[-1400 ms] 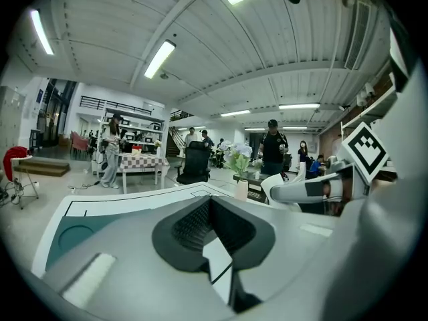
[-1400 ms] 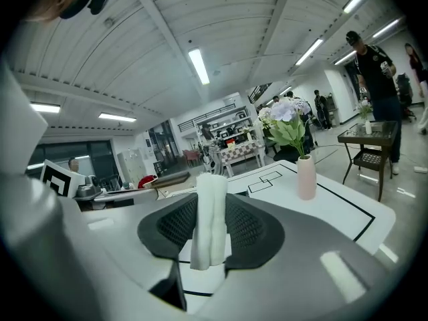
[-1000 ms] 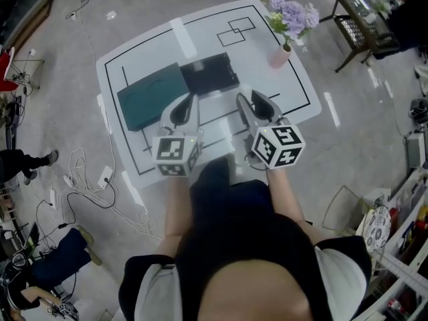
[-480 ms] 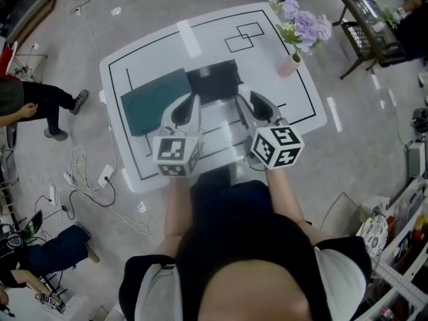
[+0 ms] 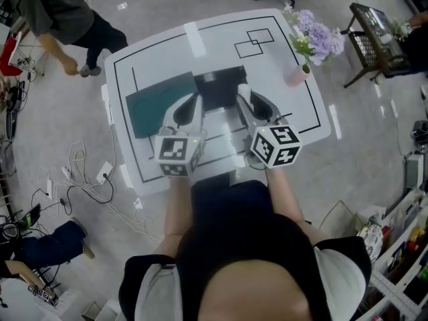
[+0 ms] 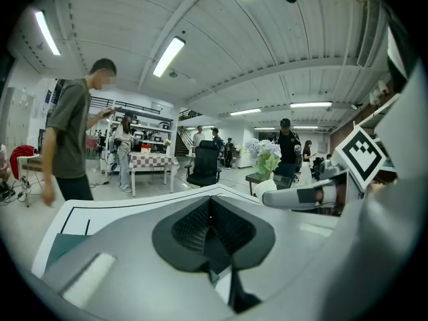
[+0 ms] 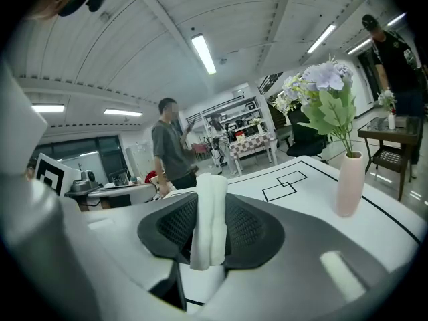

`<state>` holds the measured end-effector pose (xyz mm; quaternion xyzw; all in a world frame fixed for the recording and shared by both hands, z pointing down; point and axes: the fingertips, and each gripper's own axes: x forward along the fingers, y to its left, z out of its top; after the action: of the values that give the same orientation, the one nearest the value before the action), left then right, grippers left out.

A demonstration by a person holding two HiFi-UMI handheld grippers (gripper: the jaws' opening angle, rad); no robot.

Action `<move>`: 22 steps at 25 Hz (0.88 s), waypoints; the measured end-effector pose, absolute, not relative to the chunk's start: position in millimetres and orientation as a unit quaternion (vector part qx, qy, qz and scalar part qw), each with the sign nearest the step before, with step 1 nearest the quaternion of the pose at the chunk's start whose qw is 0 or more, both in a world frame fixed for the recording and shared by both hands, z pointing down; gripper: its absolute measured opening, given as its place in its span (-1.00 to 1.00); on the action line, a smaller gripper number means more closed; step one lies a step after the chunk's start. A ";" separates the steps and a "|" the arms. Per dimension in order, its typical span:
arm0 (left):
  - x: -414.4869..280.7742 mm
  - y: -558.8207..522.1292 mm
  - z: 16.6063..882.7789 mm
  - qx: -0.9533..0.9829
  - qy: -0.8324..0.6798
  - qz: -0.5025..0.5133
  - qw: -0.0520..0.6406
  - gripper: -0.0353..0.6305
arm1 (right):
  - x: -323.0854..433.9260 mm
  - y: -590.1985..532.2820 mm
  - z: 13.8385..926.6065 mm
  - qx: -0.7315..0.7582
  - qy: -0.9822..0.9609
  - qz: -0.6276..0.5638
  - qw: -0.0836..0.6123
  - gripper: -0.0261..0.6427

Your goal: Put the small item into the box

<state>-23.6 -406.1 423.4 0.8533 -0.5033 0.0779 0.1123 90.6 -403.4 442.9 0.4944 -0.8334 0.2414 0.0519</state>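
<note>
Head cam looks steeply down over the person, white table (image 5: 281,45) at 12 o'clock. The other two sit tight behind the left gripper (image 5: 192,100) and right gripper (image 5: 243,92) jaws, facing out low across the tabletop. All three share the pink vase (image 5: 295,76)

1. Holds the bare left forearm (image 5: 175,206) and right forearm (image 5: 284,194) stretched forward from the torso, side by side.
2. Points the left gripper (image 5: 192,102) away from the body, its fingers (image 6: 190,226) pressed together with nothing between them.
3. Keeps the right gripper (image 5: 244,93) level with it and just beside it, its fingers (image 7: 251,229) clamped on a white roll (image 7: 208,212) that stands upright between them and pokes out above the fingertips.
4. Carries the marker cubes well behind the fingers, next to the wrists.
</note>
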 end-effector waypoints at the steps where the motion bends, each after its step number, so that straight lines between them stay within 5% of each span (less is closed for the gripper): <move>1: -24.4 -407.9 423.6 0.853 -0.504 0.077 0.113 -0.86 | 89.7 -405.8 443.5 0.494 -0.834 0.241 0.053 -0.55; 22: -30.6 -434.2 431.8 0.849 -0.511 0.069 0.117 -0.86 | 68.9 -441.3 466.2 0.465 -0.846 0.244 0.088 -0.55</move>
<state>-30.6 -434.2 431.8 0.8490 -0.5105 0.0685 0.1175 68.9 -441.3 466.2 0.4648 -0.8465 0.2443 0.0878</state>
